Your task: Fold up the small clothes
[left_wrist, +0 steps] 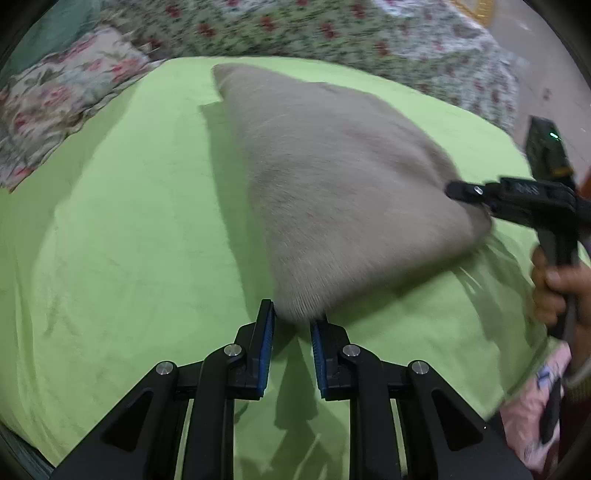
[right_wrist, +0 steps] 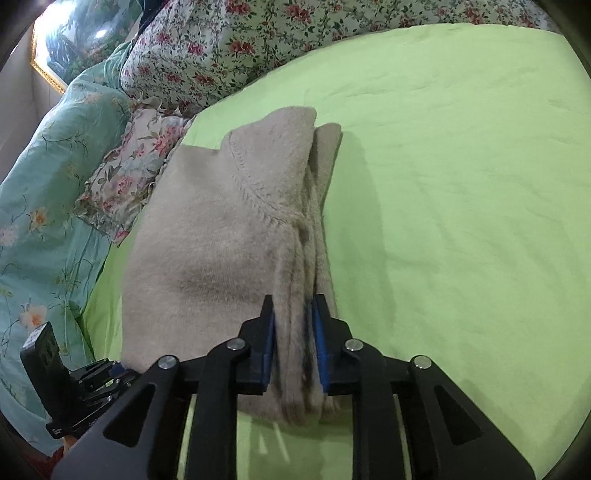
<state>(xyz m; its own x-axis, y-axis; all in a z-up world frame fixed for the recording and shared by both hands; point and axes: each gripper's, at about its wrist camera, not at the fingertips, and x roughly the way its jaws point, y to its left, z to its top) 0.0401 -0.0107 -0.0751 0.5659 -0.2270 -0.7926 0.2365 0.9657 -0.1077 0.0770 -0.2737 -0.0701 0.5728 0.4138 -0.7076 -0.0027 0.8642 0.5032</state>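
At the far left of the left wrist view, a floral pillow (left_wrist: 55, 110) is seen beside the green bedsheet (left_wrist: 129, 221), with a floral quilt (left_wrist: 332, 33) bunched along the back. In the middle, a beige knit garment (left_wrist: 332, 192) is held raised above the sheet and blurred. Its near corner is pinched between the blue pads of the left gripper (left_wrist: 291, 317), which is clamped on the fabric. At the right, the right gripper (left_wrist: 458, 192) is seen gripping the garment's other edge, and the person's hand (left_wrist: 557, 291) is wrapped round its handle.

In the right wrist view, a teal flowered duvet (right_wrist: 44, 192) lies at the left, with the left gripper's body low beside it. In the middle, several folded layers of the garment (right_wrist: 221, 229) are clenched between the fingers of the right gripper (right_wrist: 293, 314). Bare green sheet (right_wrist: 461, 184) is spread to the right
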